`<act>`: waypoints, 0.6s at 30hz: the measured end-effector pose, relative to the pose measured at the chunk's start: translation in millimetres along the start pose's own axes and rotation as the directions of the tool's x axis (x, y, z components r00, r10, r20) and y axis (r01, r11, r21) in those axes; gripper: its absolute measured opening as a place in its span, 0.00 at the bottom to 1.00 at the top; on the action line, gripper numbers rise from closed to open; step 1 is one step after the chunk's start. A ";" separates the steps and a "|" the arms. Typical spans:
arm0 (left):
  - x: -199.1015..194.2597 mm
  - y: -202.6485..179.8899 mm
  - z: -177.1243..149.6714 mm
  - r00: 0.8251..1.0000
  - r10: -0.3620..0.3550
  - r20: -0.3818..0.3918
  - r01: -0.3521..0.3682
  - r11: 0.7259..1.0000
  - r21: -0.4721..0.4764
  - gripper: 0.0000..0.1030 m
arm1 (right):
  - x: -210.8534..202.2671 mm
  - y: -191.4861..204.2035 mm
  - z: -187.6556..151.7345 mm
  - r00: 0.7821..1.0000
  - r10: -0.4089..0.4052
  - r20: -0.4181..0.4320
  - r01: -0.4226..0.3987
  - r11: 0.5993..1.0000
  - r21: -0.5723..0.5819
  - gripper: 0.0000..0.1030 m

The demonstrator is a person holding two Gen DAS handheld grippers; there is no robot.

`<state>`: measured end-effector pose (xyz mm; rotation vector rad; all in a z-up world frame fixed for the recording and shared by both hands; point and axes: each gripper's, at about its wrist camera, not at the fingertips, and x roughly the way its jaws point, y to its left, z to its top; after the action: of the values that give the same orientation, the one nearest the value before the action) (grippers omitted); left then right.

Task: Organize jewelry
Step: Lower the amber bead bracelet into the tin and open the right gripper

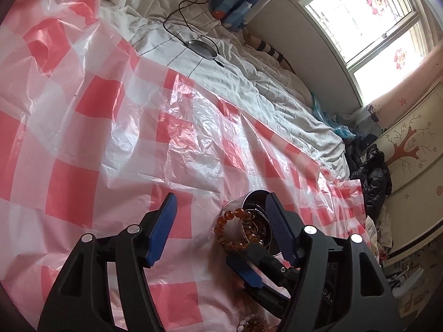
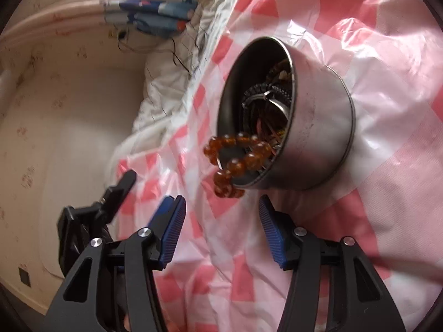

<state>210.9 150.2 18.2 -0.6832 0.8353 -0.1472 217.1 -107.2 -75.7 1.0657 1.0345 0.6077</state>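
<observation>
Bare checkered plastic sheet (image 1: pixel 83 127) lies open leftward; the metal bowl (image 2: pixel 318 127) and draped amber bead bracelet (image 2: pixel 235 160) block ahead.

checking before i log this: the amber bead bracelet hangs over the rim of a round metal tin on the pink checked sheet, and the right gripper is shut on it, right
Not quite. The right wrist view shows the right gripper open, short of the amber bead bracelet. The bracelet does hang over the rim of the round metal tin on the pink checked sheet.

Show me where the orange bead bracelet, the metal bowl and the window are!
amber bead bracelet (image 2: pixel 240 162), right wrist view, on a bead of the loop hanging over the rim.
metal bowl (image 2: pixel 318 135), right wrist view, on its bare outer wall.
window (image 1: pixel 357 19), left wrist view, on the upper pane.
</observation>
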 end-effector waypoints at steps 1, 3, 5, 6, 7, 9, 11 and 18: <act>0.3 -1.1 -0.6 1.000 -0.002 -0.002 0.002 1.000 0.003 0.62 | -0.4 -0.7 0.6 1.000 0.018 0.022 -0.018 1.000 0.016 0.52; 0.7 -2.0 -1.1 1.000 -0.005 -0.011 0.005 1.000 0.009 0.62 | -2.0 -3.8 -1.3 0.997 0.039 0.066 -0.042 0.998 0.039 0.48; 1.4 -4.9 -1.9 1.000 -0.004 -0.016 0.005 1.000 0.021 0.62 | 2.4 -8.5 -1.5 0.996 0.048 0.077 -0.053 0.996 0.066 0.42; 1.3 -5.1 -2.3 1.000 -0.005 -0.018 0.005 1.000 0.027 0.63 | 3.6 -10.8 -0.7 0.996 0.055 0.077 -0.061 0.995 0.078 0.35; 1.6 -6.5 -2.7 1.000 -0.005 -0.020 0.005 0.999 0.032 0.63 | 5.8 -14.3 0.8 0.995 0.066 0.074 -0.073 0.993 0.098 0.31; 2.3 -8.7 -3.5 1.000 -0.003 -0.022 0.004 0.999 0.038 0.63 | 5.1 -20.7 2.7 0.994 0.094 0.063 -0.101 0.987 0.127 0.16; 4.2 -11.2 -5.1 1.000 0.003 -0.029 -0.002 0.999 0.047 0.63 | 3.1 -21.2 3.5 0.990 0.123 0.065 -0.131 0.982 0.138 0.12; 7.9 -14.4 -8.8 0.999 0.023 -0.038 -0.020 0.997 0.075 0.64 | -21.0 -2.6 14.3 0.971 0.187 0.150 -0.203 0.974 0.098 0.12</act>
<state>211.8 131.6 17.9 -0.6027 0.8695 -0.1721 220.9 -131.3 -68.5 1.3017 0.8553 0.6286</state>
